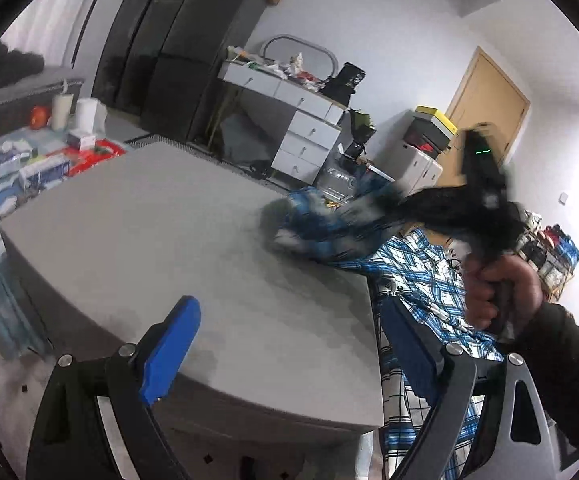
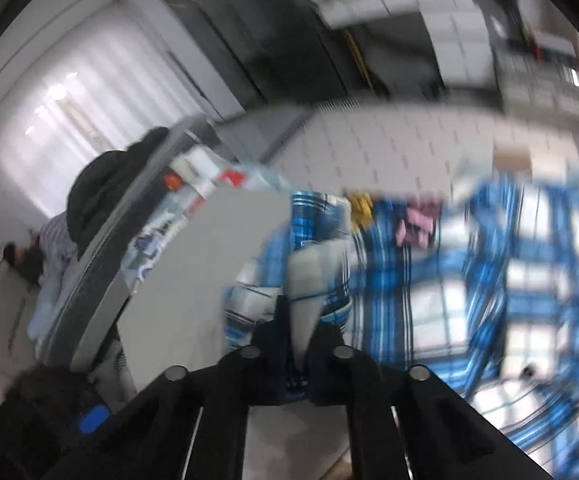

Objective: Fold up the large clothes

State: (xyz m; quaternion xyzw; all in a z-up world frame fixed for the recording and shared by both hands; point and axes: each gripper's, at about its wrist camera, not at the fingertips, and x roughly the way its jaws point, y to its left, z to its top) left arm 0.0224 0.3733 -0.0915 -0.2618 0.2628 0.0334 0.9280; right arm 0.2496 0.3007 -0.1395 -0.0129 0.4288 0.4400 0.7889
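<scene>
1. No writing or brand is legible in either view.
2. Shirt (image 1: 421, 276), blue plaid, hangs over the table's (image 1: 177, 232) right edge.
3. Left gripper (image 1: 289, 356): fingers spread, nothing between them, the shirt just beside the right finger.
4. Right gripper (image 2: 298, 312): fingers pressed together, pinching shirt fabric.

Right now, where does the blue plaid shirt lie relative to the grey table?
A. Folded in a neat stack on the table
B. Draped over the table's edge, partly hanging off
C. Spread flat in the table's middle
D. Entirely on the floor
B: in the left wrist view the blue plaid shirt lies bunched over the grey table's edge and hangs down beside it.
</scene>
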